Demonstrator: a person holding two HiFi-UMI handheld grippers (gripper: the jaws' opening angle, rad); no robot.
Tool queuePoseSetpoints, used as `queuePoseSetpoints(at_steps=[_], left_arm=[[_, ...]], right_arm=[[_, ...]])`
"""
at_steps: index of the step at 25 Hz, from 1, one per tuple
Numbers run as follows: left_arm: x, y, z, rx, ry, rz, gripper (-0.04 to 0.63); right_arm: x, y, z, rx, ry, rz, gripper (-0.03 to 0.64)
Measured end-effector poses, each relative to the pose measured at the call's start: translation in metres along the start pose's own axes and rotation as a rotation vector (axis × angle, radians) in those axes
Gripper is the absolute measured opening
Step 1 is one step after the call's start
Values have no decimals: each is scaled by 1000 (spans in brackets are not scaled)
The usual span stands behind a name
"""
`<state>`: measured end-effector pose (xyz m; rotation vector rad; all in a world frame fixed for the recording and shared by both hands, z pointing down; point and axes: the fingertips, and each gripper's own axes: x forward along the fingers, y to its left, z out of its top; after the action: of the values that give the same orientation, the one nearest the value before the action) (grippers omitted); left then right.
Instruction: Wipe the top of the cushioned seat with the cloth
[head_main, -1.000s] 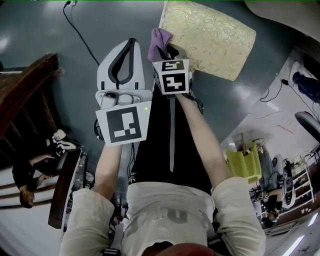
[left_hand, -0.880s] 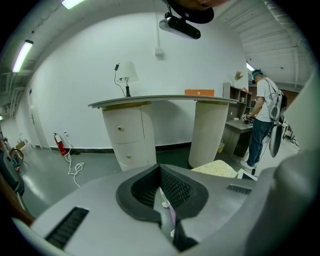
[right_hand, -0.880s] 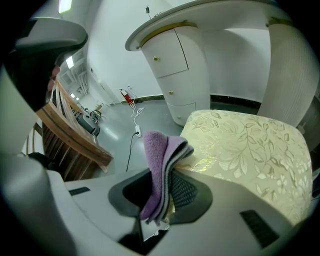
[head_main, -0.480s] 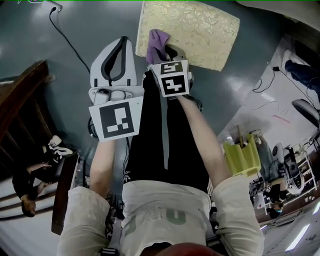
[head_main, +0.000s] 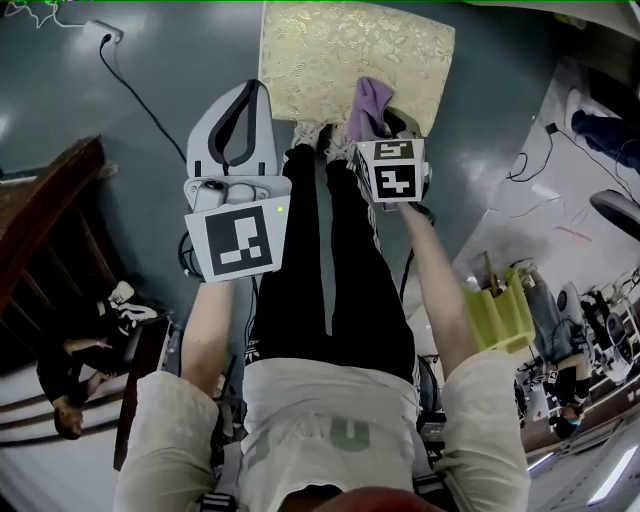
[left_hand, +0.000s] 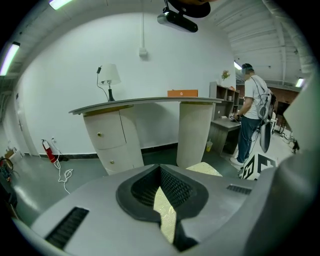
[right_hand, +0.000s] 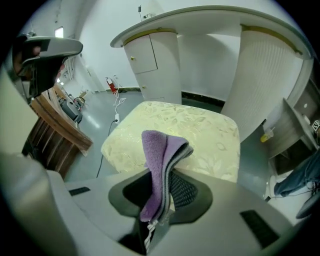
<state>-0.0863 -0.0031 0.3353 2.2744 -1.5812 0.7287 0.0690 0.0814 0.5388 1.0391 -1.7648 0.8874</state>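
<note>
Right, the right gripper (head_main: 383, 120) is pressed together on a folded purple cloth with a grey layer inside (right_hand: 161, 167), which sticks up out of its jaws. It hangs over the near edge of the pale gold, leaf-patterned cushioned seat (head_main: 330, 45), towards its right half. I can't tell whether the cloth touches the fabric. From that gripper, most of the seat top lies ahead on the far side and off to the left, so I'd judge the wipe has to go down, then outward and leftward. The left gripper (head_main: 241, 120) is closed on nothing, at the seat's near left corner, clear of the cloth.
</note>
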Motion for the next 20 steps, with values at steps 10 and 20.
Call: queuePoseSetpoints(at_steps=[10, 20], left_arm=[[13, -33, 14, 33, -4, -48, 6], [18, -49, 15, 48, 1, -66, 6]], right_arm=[[-30, -87, -42, 43, 61, -122, 91], [-37, -124, -65, 64, 106, -185, 91]])
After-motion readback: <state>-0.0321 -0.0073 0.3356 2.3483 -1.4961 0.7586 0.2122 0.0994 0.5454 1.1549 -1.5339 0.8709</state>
